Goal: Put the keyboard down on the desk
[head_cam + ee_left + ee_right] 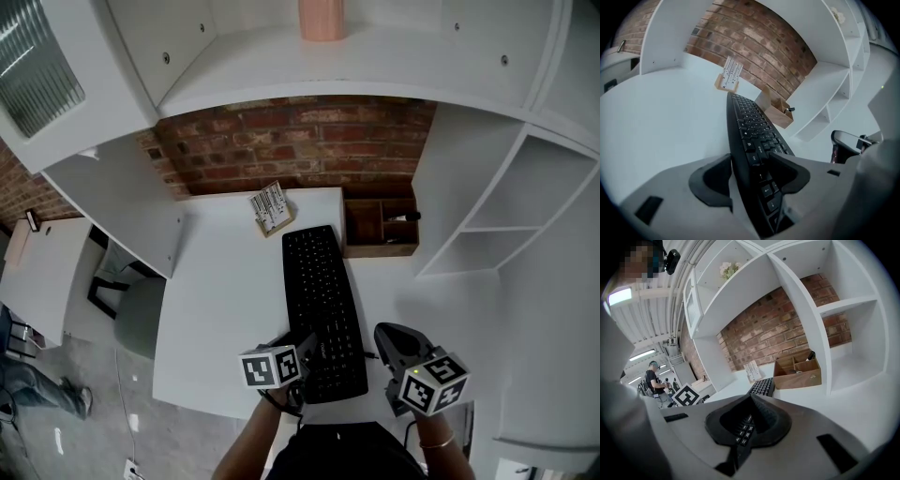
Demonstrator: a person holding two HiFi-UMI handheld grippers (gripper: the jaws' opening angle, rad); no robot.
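Keyboard [323,300] on desk [225,300] overhead, own view shows left gripper [751,161] astride, jaws apart

A black rectangular plastic keyboard [323,309] is contrasting with the white desk [220,309]. At twelve o'clock a red-brown brick wall [300,141] is showing pale mortar lines. Black-and-white square markers are covering the cubes of the left gripper [750,161] and right gripper [751,399].
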